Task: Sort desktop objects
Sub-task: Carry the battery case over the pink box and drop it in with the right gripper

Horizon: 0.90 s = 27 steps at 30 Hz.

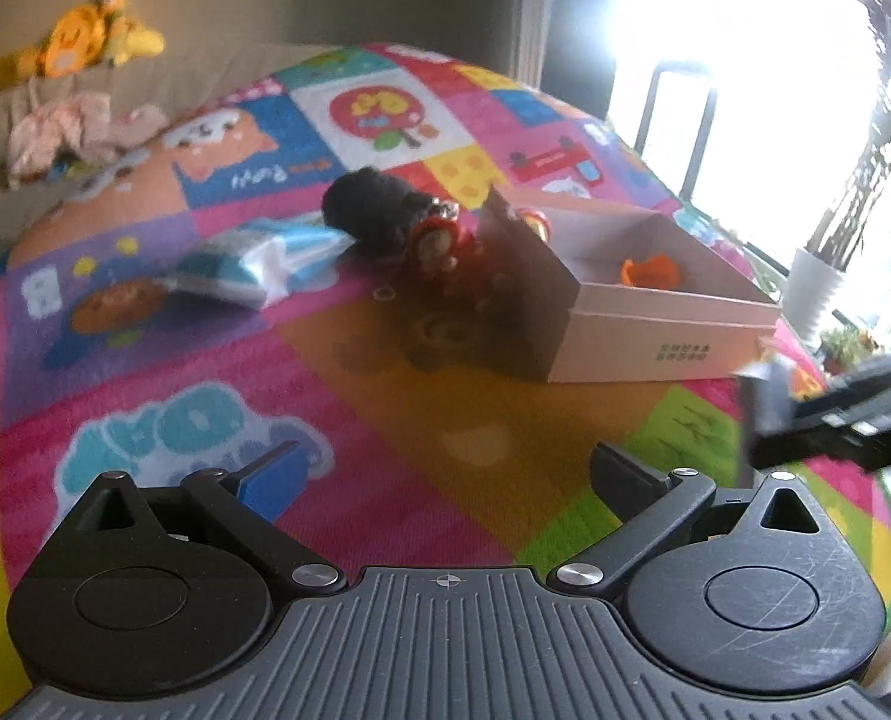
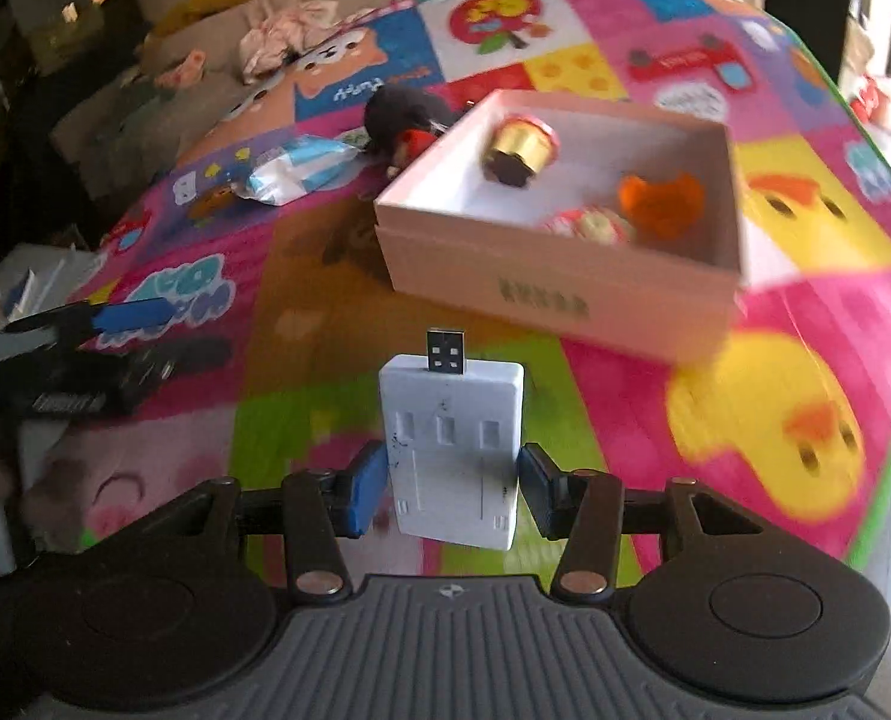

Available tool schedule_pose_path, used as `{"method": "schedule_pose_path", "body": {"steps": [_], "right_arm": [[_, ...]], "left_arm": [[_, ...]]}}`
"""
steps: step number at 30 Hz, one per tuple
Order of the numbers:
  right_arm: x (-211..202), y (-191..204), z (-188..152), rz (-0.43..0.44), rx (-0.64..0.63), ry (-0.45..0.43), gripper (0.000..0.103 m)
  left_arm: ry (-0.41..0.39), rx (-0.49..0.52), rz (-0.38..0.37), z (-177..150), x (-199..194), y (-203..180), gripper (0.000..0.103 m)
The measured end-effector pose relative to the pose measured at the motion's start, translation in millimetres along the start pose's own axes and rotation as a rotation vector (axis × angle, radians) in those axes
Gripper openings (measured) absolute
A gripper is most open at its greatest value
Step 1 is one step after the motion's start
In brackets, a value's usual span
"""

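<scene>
My right gripper point(image 2: 451, 483) is shut on a white USB hub point(image 2: 451, 420), held upright above the mat with its plug pointing away. Beyond it stands an open pale pink box point(image 2: 505, 276) holding a gold-and-red little jar point(image 2: 520, 147), an orange piece point(image 2: 661, 204) and a small red-and-white toy point(image 2: 589, 225). My left gripper point(image 1: 445, 474) is open over the mat with nothing between its fingers, short of the box point(image 1: 655, 348). Left of the box lie a black plush point(image 1: 373, 210), a red doll point(image 1: 439, 246) and a blue-white tissue pack point(image 1: 259, 264).
Everything rests on a colourful patchwork play mat point(image 1: 385, 396). The right gripper's body point(image 1: 835, 420) shows at the right edge of the left wrist view. A yellow plush point(image 1: 85, 42) and crumpled cloth point(image 1: 67, 132) lie on the sofa behind. A white plant pot point(image 1: 814, 288) stands by the window.
</scene>
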State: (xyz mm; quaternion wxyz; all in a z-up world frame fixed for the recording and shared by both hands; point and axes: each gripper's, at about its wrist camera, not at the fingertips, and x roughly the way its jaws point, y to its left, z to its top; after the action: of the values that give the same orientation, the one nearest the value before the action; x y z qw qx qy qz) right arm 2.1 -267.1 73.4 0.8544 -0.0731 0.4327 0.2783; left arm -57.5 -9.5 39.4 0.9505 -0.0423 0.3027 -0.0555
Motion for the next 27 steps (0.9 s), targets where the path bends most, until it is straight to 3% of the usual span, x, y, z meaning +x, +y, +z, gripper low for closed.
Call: {"method": "schedule_pose_path", "body": {"steps": [5, 9, 11, 14, 17, 21, 27], "right_arm": [[23, 4, 4, -0.072, -0.053, -0.02, 0.049], [36, 14, -2, -0.109, -0.085, -0.049, 0.073], [42, 17, -4, -0.12, -0.084, -0.053, 0.073], [53, 21, -4, -0.105, -0.079, -0.054, 0.071], [58, 29, -3, -0.091, -0.089, -0.065, 0.049], [40, 38, -2, -0.07, -0.075, -0.087, 0.047], [-29, 51, 9, -0.031, -0.087, -0.199, 0.047]], "left_arm": [[-0.012, 0.058, 0.038, -3, 4, -1, 0.103], [0.004, 0.034, 0.03, -4, 14, 2, 0.103], [0.016, 0.03, 0.023, -4, 17, 3, 0.103], [0.02, 0.022, 0.02, -5, 18, 5, 0.103], [0.024, 0.007, 0.025, -7, 18, 6, 0.103], [0.014, -0.014, 0.027, -8, 17, 9, 0.103], [0.002, -0.066, 0.033, -8, 16, 17, 0.103]]}}
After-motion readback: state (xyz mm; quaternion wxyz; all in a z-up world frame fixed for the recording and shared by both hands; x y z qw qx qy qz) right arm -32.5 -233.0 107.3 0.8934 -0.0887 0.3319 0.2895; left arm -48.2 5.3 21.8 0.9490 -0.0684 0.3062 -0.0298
